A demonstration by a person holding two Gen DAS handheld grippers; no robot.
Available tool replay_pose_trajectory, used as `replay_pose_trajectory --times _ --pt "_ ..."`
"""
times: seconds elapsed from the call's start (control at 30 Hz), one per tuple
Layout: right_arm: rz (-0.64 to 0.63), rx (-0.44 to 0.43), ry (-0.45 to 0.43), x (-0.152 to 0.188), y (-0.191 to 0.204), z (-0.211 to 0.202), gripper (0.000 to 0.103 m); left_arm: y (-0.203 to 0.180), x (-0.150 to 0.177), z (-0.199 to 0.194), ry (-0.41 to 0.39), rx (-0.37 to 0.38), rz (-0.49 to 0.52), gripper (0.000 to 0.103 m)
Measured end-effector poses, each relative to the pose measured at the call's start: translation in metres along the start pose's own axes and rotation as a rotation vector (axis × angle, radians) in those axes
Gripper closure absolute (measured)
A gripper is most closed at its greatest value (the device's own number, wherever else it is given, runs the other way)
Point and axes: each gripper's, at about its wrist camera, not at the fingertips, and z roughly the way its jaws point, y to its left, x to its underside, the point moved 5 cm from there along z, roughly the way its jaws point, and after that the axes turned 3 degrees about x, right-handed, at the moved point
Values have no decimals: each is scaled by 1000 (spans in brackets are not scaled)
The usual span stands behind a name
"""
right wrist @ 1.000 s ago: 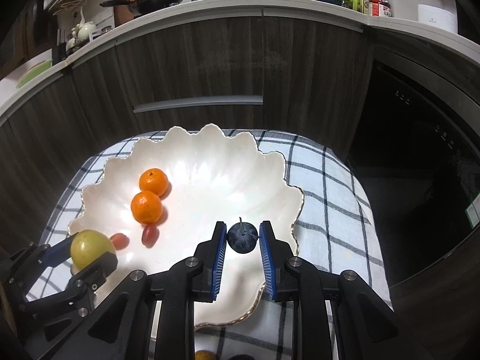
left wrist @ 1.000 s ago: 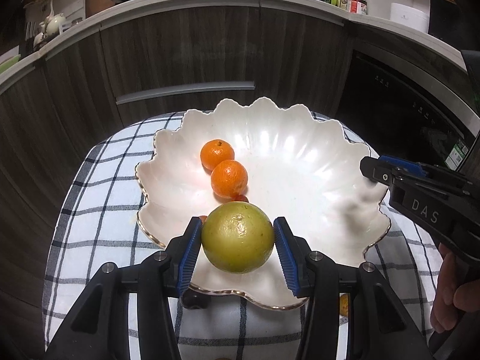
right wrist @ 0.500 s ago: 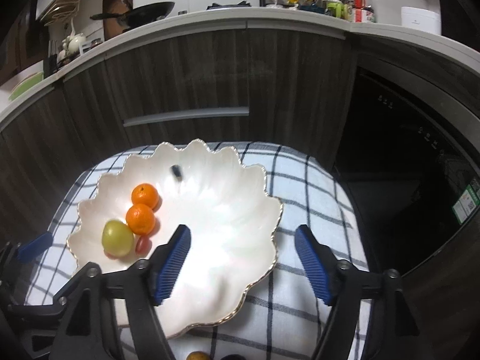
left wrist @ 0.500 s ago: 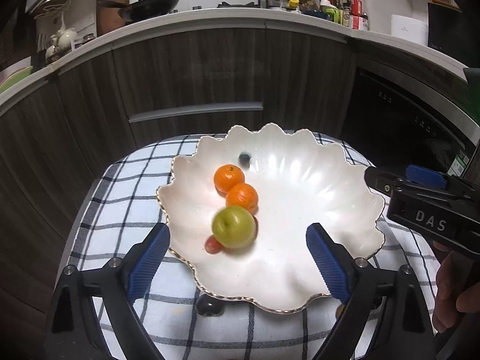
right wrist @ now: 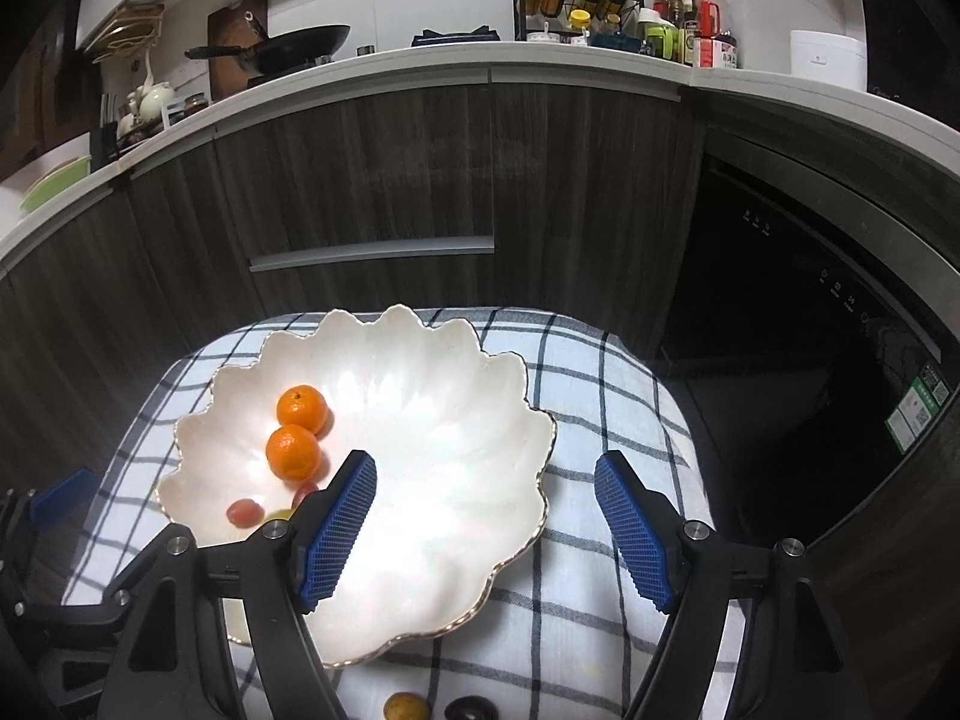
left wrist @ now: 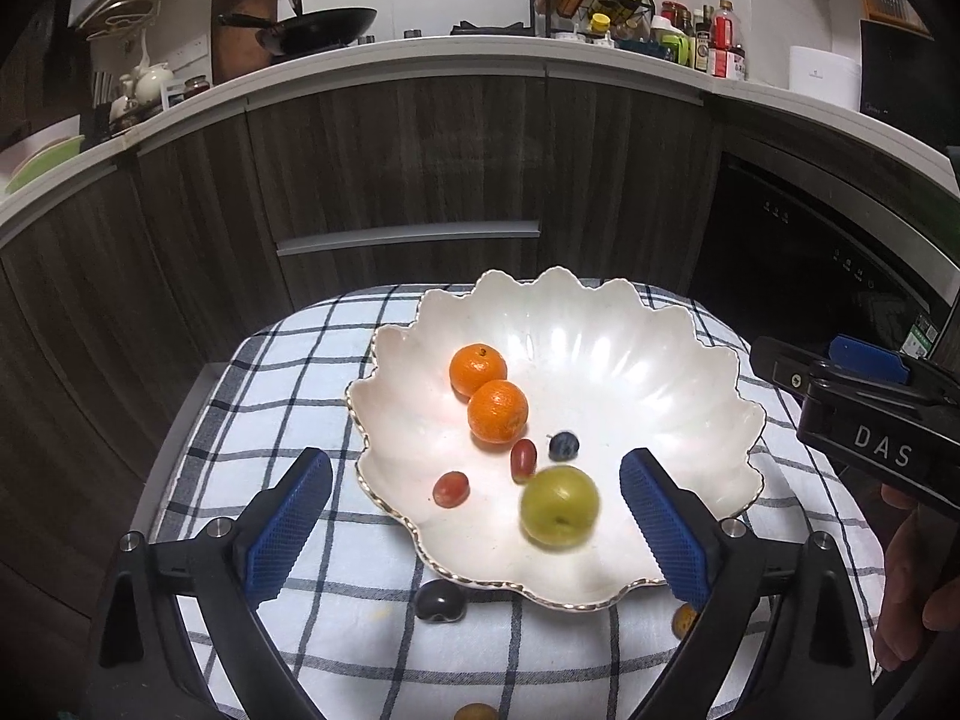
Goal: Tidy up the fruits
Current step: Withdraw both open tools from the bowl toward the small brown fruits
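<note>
Fruits lie mostly inside the white scalloped bowl (left wrist: 600,354), which sits on a checked cloth (left wrist: 288,360) covering a small table in front of dark kitchen cabinets (left wrist: 390,168). Both tools stand over the near rim: the left gripper (left wrist: 474,522) has just been opening and its jaws now stand wide with nothing between the pads, and the right gripper (right wrist: 483,525) has likewise just been opening and stands well apart, empty, over the bowl's right half. Going down in size, the bowl holds one green-yellow fruit (left wrist: 559,506) near the front, blurred as if it is rolling, two oranges (left wrist: 497,411) touching each other toward the left, two small red grape-like fruits (left wrist: 450,488) just beside them, and one dark plum-like fruit (left wrist: 563,445) next to the nearer orange. On the cloth outside the near rim lie more pieces: one dark fruit (left wrist: 440,600) and, as far as can be told, two small yellow-brown ones (left wrist: 684,621), partly hidden by the fingers or the frame edge. The step in hand looks like a release and pull-away, so doing it well probably means lifting both grippers straight clear without brushing the rim, letting the round fruit settle, then reaching for the pieces left on the cloth with jaws kept wide and closing gently, since these will likely roll or bruise.
</note>
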Motion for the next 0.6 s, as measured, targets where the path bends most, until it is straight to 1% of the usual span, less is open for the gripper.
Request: replay_pose_trajectory --times 0.6 --pt "-4 -2 -15 6 8 -20 27 14 5 -22 -31 -32 -7 5"
